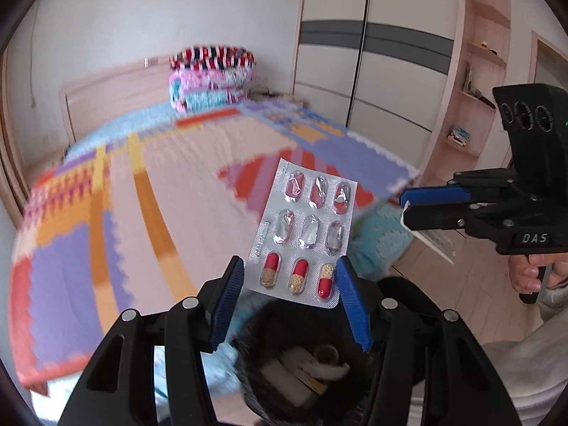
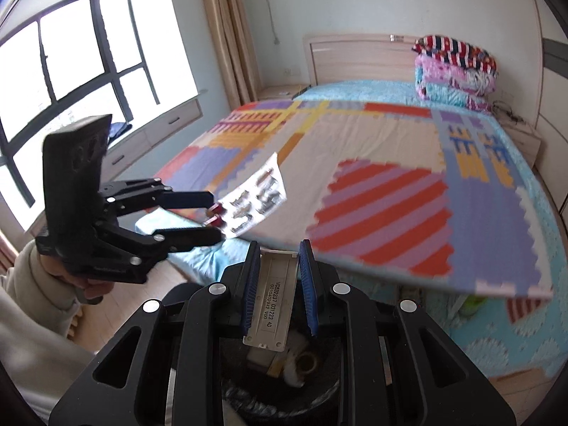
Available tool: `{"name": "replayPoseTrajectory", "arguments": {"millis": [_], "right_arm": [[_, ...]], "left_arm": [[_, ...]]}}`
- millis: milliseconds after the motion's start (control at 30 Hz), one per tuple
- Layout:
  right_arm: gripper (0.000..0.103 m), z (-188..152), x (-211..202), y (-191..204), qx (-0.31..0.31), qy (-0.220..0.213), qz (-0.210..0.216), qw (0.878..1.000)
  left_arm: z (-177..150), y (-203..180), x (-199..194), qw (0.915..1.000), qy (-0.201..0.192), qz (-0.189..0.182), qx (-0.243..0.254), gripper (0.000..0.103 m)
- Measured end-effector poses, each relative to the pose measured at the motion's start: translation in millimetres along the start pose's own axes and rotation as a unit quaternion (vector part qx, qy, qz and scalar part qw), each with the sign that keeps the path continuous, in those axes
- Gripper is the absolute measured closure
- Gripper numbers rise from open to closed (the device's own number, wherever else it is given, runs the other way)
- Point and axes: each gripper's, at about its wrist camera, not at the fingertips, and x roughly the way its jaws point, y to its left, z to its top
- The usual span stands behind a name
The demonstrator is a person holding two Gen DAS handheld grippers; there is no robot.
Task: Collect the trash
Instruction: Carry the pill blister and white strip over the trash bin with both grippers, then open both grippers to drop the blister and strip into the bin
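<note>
Left wrist view: The left gripper [image 1: 289, 293] holds a pill sheet [image 1: 303, 234] by its lower edge, its blue fingers [image 1: 227, 301] closed against the two sides of the sheet. The sheet stands nearly upright and tilts slightly to the right. Its upper two rows of pockets are empty and crushed; the bottom row holds three red-and-clear capsules. Directly below the gripper is a black trash bin [image 1: 358, 365] with paper scraps and a roll inside. Behind the sheet lies a bed [image 1: 149, 184] with a patchwork cover, and folded blankets [image 1: 211, 76] are stacked at its head. A wardrobe [image 1: 372, 71] stands at the far right. The right gripper [image 1: 408, 209] enters from the right edge, its jaws nearly together on a thin white card [image 1: 435, 243].

Right wrist view: The right gripper [image 2: 277, 277] is closed on a flat white plastic piece, the same card [image 2: 271, 301], which bears a printed label. The card lies lengthwise between the blue fingers [image 2: 307, 284] and extends back toward the camera. The trash bin [image 2: 284, 376] sits directly beneath, with scraps visible inside. At left, the left gripper [image 2: 216, 218] holds the pill sheet [image 2: 255, 195] out over the bed's [image 2: 355, 149] near corner, just beside the bin. A window [image 2: 71, 56] fills the upper left, and the blankets [image 2: 456, 71] rest by the headboard.
</note>
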Motion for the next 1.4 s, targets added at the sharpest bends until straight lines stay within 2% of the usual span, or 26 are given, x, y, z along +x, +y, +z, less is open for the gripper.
{"name": "replayPoseTrajectory", "arguments": {"millis": [333, 533, 867, 1000, 1400], "right_arm": [[0.080, -41.5, 35.4, -0.7, 0.027, 0.068, 0.008, 0.997], [0.080, -68.0, 64.8, -5.5, 0.048, 0.111, 0.014, 0.993], [0.080, -103.8, 107.4, -7.5, 0.081, 0.174, 0.033, 0.981], [0.080, -110.0, 116.9, -6.1, 0.088, 0.189, 0.042, 0.977], [0.080, -113.8, 122.9, -2.3, 0.085, 0.201, 0.050, 0.975]], "left_arm": [[-60.2, -12.7, 39.8, 0.9958, 0.085, -0.017, -0.028, 0.051], [-94.8, -5.4, 74.5, 0.9864, 0.150, -0.013, -0.066, 0.051], [-130.1, -3.3, 110.2, 0.9695, 0.220, -0.002, -0.108, 0.051], [-135.5, -0.2, 121.5, 0.9636, 0.239, 0.007, -0.120, 0.051], [-132.0, -7.1, 123.1, 0.9643, 0.241, 0.014, -0.109, 0.050]]}}
